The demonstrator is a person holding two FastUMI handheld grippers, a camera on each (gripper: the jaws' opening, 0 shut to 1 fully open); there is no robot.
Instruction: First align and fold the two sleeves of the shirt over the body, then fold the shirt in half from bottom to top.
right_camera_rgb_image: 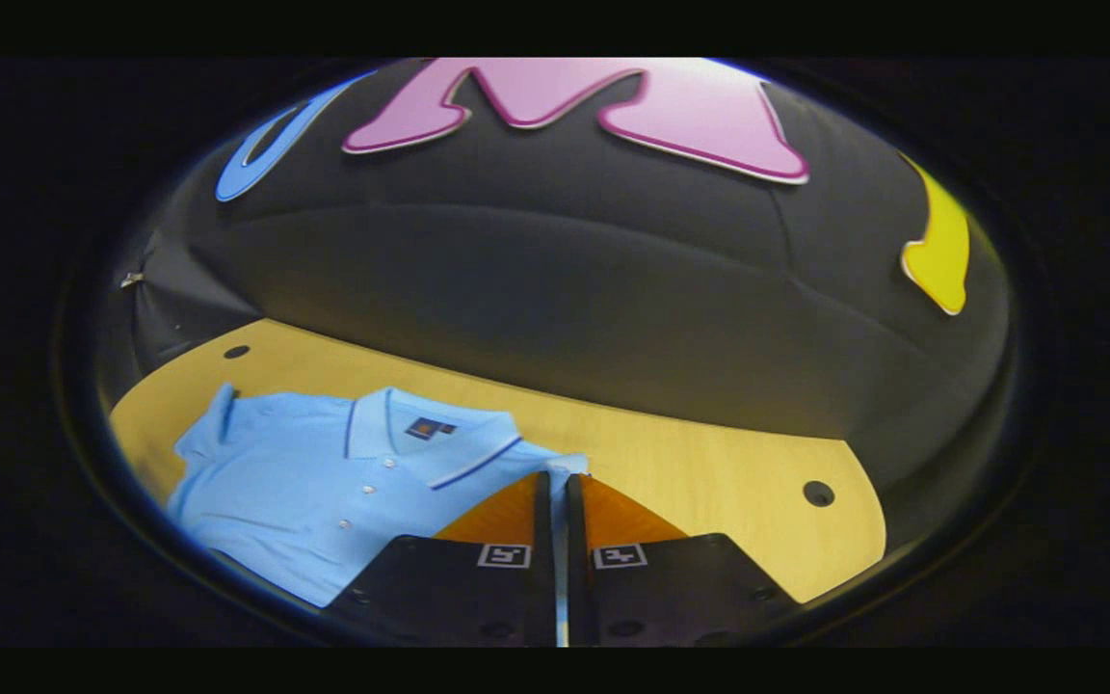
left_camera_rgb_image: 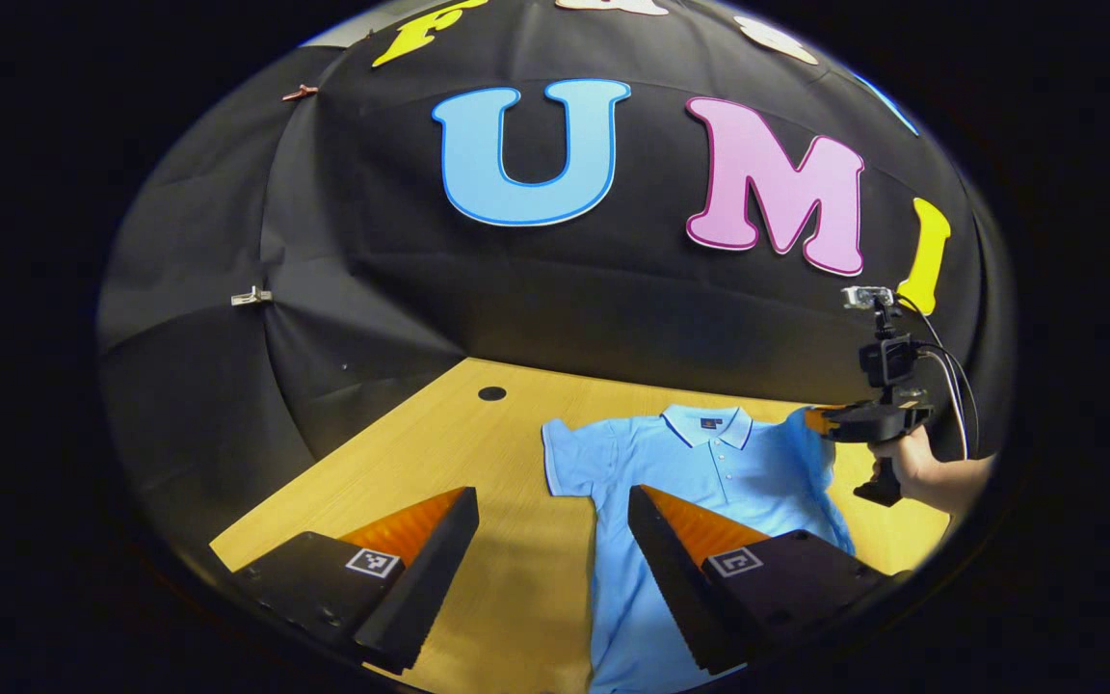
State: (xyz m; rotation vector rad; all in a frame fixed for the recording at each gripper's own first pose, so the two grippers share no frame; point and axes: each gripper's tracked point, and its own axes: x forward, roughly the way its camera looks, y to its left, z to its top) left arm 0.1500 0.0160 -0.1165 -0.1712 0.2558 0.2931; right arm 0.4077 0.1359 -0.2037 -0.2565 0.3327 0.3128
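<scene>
Right tool [right_camera_rgb_image: 555, 482] clamped on shirt [right_camera_rgb_image: 324, 472] sleeve [right_camera_rgb_image: 569, 465], left tool [left_camera_rgb_image: 555, 501] spread apart above table [left_camera_rgb_image: 439, 434]

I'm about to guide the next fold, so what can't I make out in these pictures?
- Shirt hem: left gripper view, cut off by the bottom edge and the left claw's fingers.
- Sleeve in the right claw: right gripper view, mostly hidden by its closed fingers.
- Collar label: too small in both views.
- Table front edge: out of view.
</scene>
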